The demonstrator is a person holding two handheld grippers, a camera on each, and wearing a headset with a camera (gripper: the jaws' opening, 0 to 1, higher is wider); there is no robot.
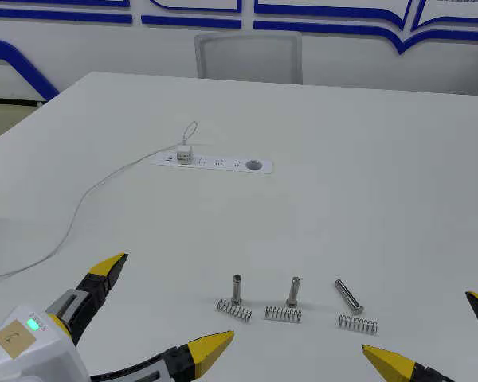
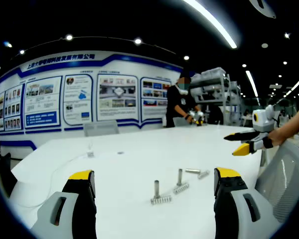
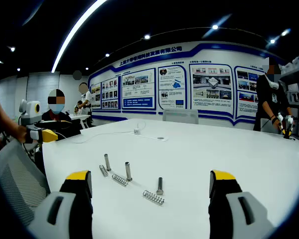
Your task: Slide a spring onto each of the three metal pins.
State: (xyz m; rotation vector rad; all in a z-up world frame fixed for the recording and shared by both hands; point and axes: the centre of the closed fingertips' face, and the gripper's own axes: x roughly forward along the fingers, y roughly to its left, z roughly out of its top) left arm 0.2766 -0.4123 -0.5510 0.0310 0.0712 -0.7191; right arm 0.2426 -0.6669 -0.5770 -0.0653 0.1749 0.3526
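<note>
Three metal pins sit near the front of the white table (image 1: 366, 159). The left pin (image 1: 237, 288) and middle pin (image 1: 293, 291) stand upright; the right pin (image 1: 348, 295) lies on its side. A loose spring lies in front of each: left spring (image 1: 233, 309), middle spring (image 1: 283, 314), right spring (image 1: 358, 323). My left gripper (image 1: 163, 306) is open, left of the pins and off the table surface. My right gripper (image 1: 430, 330) is open at the lower right. The left gripper view looks between its jaws at the pins (image 2: 156, 188) and springs (image 2: 161, 200); so does the right gripper view (image 3: 128, 171).
A white power strip (image 1: 215, 162) with a plugged-in adapter lies mid-table, and its cable (image 1: 72, 223) runs off to the left edge. A grey chair (image 1: 248, 56) stands behind the far edge. People (image 2: 182, 102) stand at other benches in the background.
</note>
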